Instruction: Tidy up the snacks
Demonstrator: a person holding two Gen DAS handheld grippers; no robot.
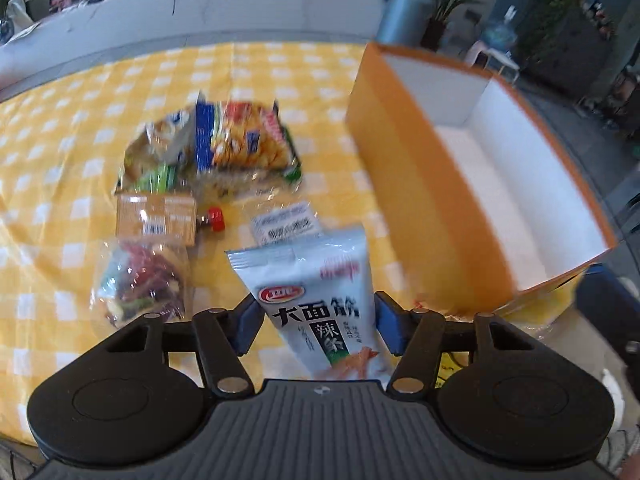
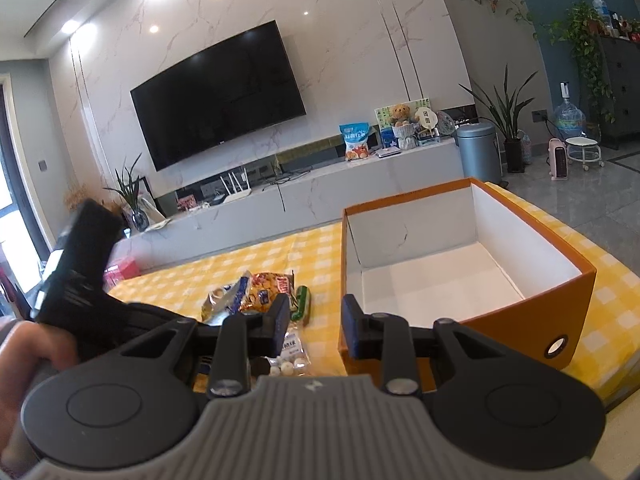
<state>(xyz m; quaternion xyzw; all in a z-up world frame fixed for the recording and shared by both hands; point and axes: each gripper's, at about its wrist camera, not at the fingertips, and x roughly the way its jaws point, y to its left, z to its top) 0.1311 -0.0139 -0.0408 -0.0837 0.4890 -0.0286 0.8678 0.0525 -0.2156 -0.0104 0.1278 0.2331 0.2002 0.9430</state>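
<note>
My left gripper (image 1: 316,320) is shut on a white snack pouch (image 1: 316,296) with black Chinese lettering, held above the yellow checked tablecloth (image 1: 60,160). A pile of snack packets (image 1: 224,144) lies ahead of it, left of centre. An open orange box (image 1: 424,184) with a white, empty inside stands to the right. In the right wrist view my right gripper (image 2: 316,320) is open and empty, near the front left corner of the orange box (image 2: 560,312), with the snack packets (image 2: 256,296) beyond its left finger.
A brown carton (image 1: 156,220), a small red-capped bottle (image 1: 214,219), a clear bag of mixed sweets (image 1: 140,284) and a white labelled packet (image 1: 286,224) lie near the left gripper. A clear bag of white balls (image 2: 290,356) lies under the right gripper. A TV cabinet (image 2: 320,184) stands behind the table.
</note>
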